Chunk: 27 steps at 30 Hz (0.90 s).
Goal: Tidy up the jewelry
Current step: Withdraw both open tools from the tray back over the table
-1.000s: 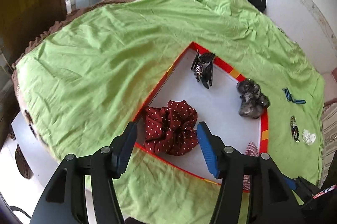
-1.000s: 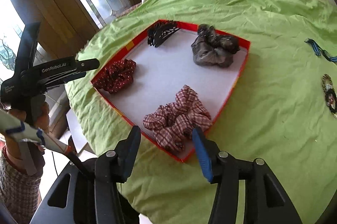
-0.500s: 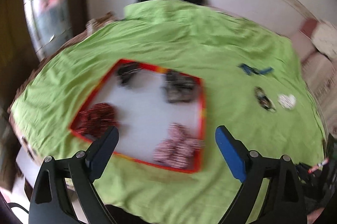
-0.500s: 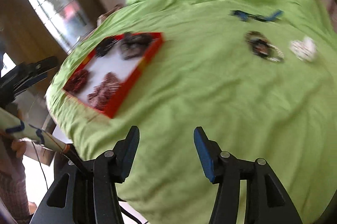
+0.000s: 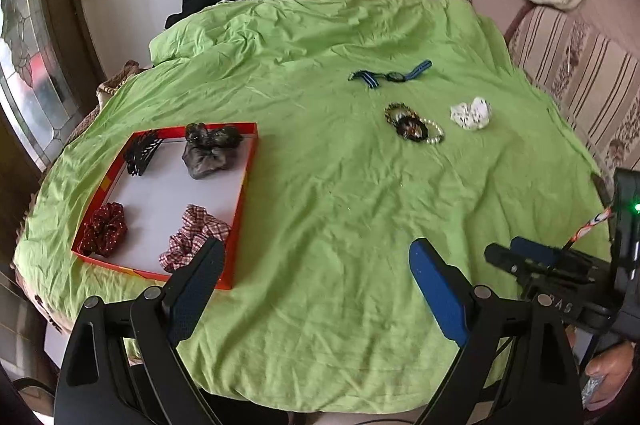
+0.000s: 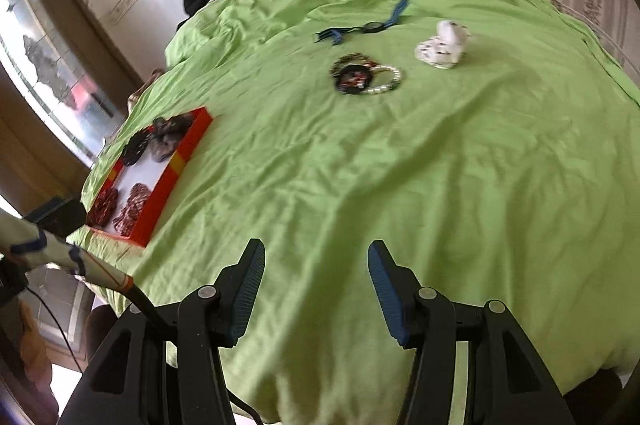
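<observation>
So you've swung both tools away from the red tray (image 5: 244, 181) and they now face the open middle of the green bedspread (image 5: 320, 225). A second ago your left gripper (image 5: 316, 289) sat right over the polka-dot scrunchie (image 5: 105, 231), jaws half closed around it. That scrunchie now lies in the tray's near-left corner, and the jaws have just been opening; they stand wide with nothing between them. Your right gripper (image 6: 316, 291) is moderately open and empty too, having left the plaid scrunchie (image 5: 196, 237) in the tray's near-right corner.

That makes four pieces in the tray: those two, plus the black claw clip (image 5: 140, 153) and grey scrunchie (image 5: 210, 153) along its far edge. I'd say the tray half is done.

What's left sits toward the bedspread's far right: the blue striped band (image 5: 390, 75), the bead bracelets (image 5: 414, 125), and the white scrunchie (image 5: 471, 113) just beside them. Bracelets look like the obvious next target.

As for writing, nothing's legible now except a few blurry letters on the right tool's body at the left view's edge.
</observation>
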Each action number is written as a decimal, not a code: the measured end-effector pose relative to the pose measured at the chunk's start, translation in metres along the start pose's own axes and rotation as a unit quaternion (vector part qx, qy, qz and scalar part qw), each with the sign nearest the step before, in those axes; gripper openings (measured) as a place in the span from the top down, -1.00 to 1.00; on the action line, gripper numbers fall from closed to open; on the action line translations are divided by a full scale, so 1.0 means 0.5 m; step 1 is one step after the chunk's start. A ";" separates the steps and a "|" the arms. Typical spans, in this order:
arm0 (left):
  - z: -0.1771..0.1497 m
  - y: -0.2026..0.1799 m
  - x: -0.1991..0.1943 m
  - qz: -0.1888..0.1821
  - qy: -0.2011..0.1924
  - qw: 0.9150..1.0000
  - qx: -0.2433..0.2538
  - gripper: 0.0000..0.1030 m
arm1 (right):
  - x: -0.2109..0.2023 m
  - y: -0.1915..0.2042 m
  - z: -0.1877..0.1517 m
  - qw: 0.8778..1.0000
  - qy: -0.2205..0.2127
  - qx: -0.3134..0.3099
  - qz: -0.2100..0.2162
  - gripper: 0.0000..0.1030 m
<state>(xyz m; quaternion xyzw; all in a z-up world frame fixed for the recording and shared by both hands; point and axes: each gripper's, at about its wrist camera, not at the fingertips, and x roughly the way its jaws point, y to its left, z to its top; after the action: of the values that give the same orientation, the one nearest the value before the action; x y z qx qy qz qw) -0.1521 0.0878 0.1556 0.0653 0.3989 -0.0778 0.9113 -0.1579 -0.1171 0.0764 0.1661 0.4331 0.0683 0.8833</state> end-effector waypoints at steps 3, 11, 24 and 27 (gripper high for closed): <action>-0.001 -0.019 0.009 0.007 0.009 1.000 0.006 -0.79 | -0.001 -0.026 -0.004 1.000 -0.001 0.013 -0.001 -0.13; -0.005 -0.039 0.030 0.037 0.023 0.999 0.031 -0.79 | 0.004 -0.049 -0.007 1.000 -0.004 0.018 -0.014 -0.13; -0.012 -0.034 0.077 0.032 0.055 0.998 0.027 -0.79 | 0.032 -0.061 -0.010 1.000 0.008 0.023 -0.018 -0.13; -0.011 -0.034 0.091 0.031 0.062 0.997 0.027 -0.79 | 0.039 -0.066 -0.009 0.999 0.010 0.026 -0.020 -0.13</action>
<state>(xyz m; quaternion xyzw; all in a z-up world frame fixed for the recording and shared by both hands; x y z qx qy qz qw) -0.1288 0.0680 0.1174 0.1072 0.4499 -0.0567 0.8848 -0.1502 -0.1416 0.0478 0.1795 0.4467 0.0415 0.8755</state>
